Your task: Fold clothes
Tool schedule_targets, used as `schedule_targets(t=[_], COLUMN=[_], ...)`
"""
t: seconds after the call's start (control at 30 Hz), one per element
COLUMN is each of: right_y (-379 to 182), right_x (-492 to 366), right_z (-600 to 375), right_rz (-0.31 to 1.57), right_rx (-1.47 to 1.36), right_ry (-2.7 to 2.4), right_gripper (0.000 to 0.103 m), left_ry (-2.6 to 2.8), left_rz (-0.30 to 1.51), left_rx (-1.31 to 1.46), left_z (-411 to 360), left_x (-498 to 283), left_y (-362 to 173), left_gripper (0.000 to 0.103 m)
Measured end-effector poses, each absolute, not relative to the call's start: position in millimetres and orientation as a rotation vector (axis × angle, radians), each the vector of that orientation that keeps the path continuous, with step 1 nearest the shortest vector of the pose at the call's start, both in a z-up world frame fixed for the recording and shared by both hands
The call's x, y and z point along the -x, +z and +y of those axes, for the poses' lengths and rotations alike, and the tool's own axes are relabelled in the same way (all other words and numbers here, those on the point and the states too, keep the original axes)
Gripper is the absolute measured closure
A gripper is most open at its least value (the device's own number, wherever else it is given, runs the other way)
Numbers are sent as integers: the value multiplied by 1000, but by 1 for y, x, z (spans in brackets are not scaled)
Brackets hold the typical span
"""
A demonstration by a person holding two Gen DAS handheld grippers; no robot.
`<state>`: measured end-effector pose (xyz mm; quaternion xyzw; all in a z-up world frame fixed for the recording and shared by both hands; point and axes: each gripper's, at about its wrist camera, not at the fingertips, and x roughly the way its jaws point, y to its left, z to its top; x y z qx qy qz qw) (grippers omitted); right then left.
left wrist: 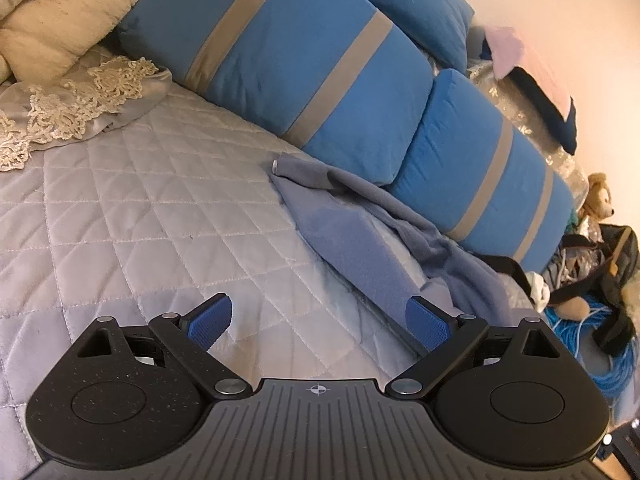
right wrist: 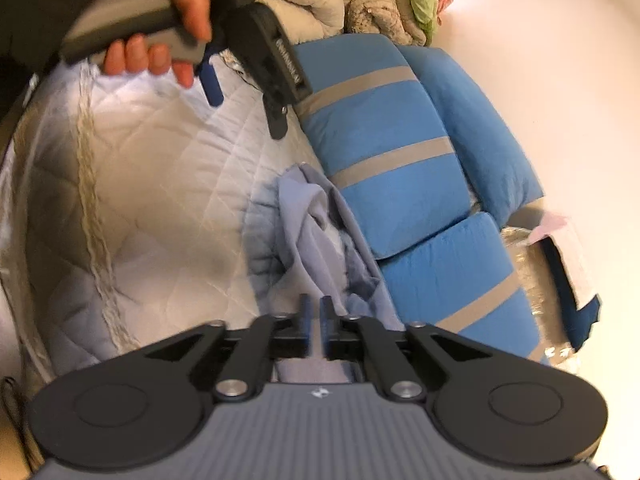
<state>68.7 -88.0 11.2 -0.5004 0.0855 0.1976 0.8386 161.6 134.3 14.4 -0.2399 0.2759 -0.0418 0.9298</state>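
Observation:
A grey-blue garment (left wrist: 360,236) lies crumpled on the quilted bed, against the blue striped cushions. My left gripper (left wrist: 320,320) is open and empty above the quilt, just left of the garment's near edge. In the right wrist view the same garment (right wrist: 308,224) hangs bunched. My right gripper (right wrist: 316,312) is shut on a fold of it, with cloth showing between and below the fingers. The left gripper (right wrist: 244,96), held by a hand, shows at the top of the right wrist view, above the quilt.
The quilted silver bedspread (left wrist: 140,208) covers the bed. Blue cushions with grey stripes (left wrist: 304,68) line its far side by the wall. Beige pillows (left wrist: 60,12) and lace trim lie at the far left. A bag, a teddy bear (left wrist: 598,196) and blue cable lie at the right.

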Motion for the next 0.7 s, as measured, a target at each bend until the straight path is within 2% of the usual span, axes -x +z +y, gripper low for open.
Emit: schedule_targets(t=[0.03,0.07,0.1,0.37,0.4,0.43,0.47,0.5,0.7], right_y=[8,5,2,-25,-27,-27,-25,-22,2], right_x=[-70,-73,-75,-131,-139,-147,-152,-156,-124], right_z=[-86,-82,-79,-39,-37,-36,-37,-38,-67], right_rz=[173,163,154,125,130,151,186,212,177], right_rx=[1065,1057,1049,1112,1115,1100,1075,1050,973], right_ry=[412,408,404,358,358,360,368,376,395], right_gripper=[55,48,35,34,51,90,98,103,103], left_ry=[-84,-82,-78,-86,-95,-105,-114,-123,-141], left_rz=[562,559,557,557,557,557,556,557,576], left_rx=[492,493,490,539,561,580,600,616,698], left_z=[134,134,134,140,142,143,145,146,151], left_x=[-162,-161,-161,-162,-163,-164,-164,-165,-168], left_y=[14,14,14,9,9,8,8,7,1], left_gripper=[7,7,7,7,7,7,7,7,7])
